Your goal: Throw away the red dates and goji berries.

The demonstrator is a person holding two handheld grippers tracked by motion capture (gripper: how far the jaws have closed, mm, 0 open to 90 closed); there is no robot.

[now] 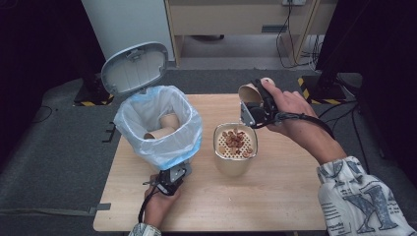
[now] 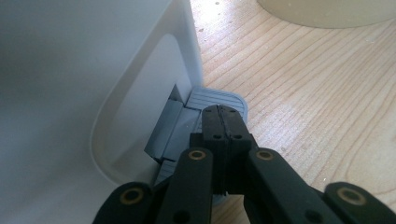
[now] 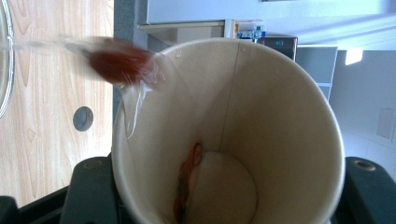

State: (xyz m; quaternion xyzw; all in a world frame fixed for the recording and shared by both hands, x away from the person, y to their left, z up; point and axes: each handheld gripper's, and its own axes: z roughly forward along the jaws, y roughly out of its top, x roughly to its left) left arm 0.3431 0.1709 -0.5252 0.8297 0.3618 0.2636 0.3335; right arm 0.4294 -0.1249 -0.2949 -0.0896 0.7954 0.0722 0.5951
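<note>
From above we see a pedal bin point(image 1: 156, 129) with its lid point(image 1: 134, 66) up and a white liner; at least two paper cups point(image 1: 167, 125) already lie inside, so some clearing looks done. Our right gripper point(image 1: 254, 105) holds a tilted paper cup point(image 1: 248, 92) over a strainer pot point(image 1: 235, 155) whose perforated top carries brownish scraps. Our left gripper point(image 1: 169, 181) sits at the bin's foot, near the table edge point(image 1: 211, 216).

In the left gripper view the jaws are pressed together with nothing between them, their tips resting on the grey pedal point(image 2: 215, 99) beside the bin's white wall point(image 2: 93, 70) (which we judge is what keeps the lid raised).

In the right gripper view the jaws stand wide on either side of the cup point(image 3: 229, 135), clamping it. Liquid and a reddish lump point(image 3: 121, 60) blur past its rim, with a little residue clinging inside. We judge emptying is nearly finished; dropping this cup into the bin remains.
</note>
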